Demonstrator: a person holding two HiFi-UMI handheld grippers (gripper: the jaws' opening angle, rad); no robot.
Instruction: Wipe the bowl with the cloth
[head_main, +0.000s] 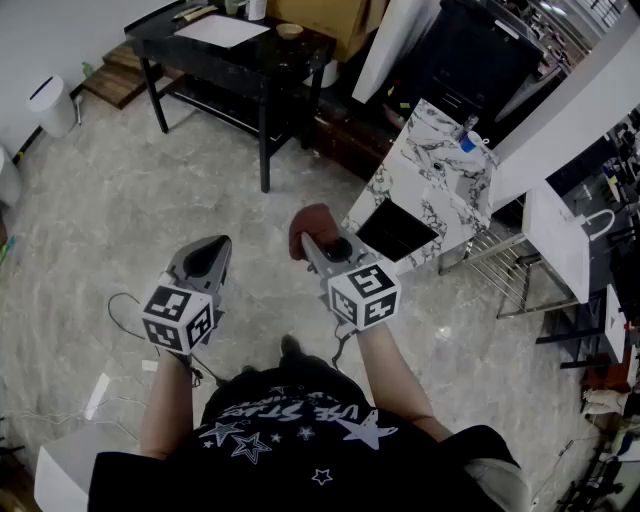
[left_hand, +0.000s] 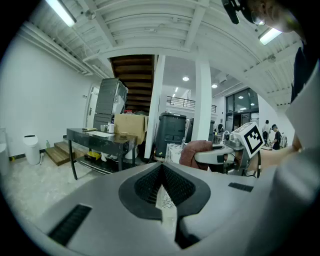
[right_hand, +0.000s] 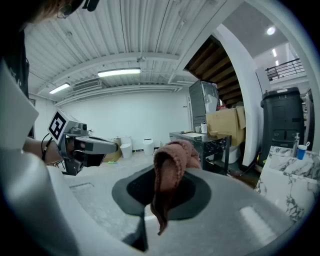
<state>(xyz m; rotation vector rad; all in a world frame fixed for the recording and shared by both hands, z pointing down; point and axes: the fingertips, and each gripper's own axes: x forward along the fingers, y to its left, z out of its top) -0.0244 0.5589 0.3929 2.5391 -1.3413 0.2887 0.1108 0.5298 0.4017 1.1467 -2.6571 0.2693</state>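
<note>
The cloth (right_hand: 172, 165) is a reddish-brown rag, and I have it pinched in the fingers of the right gripper (head_main: 318, 245). In the right gripper view it bunches up above the fingers, with one end hanging down over them. From the head view the cloth (head_main: 312, 225) is a dark red lump at the tip of that gripper, up in the air over the floor (head_main: 120, 210) and touching nothing else.

The left gripper (head_main: 205, 250) is on my other side, near the right one but clearly apart from it. Its fingers are pressed together with nothing between them, as I see in its own view (left_hand: 162, 167). Both grippers point forward and a little downward.

A small tan bowl (head_main: 289, 30) sits on the black surface (head_main: 200, 45) well ahead of me, beside a white sheet (head_main: 222, 28). It is far from the cloth. To my right stands a marble-patterned counter (head_main: 440, 170) with a blue-capped bottle (head_main: 468, 140) on it. A white bin (head_main: 55, 105) stands by the wall on the far left.
</note>
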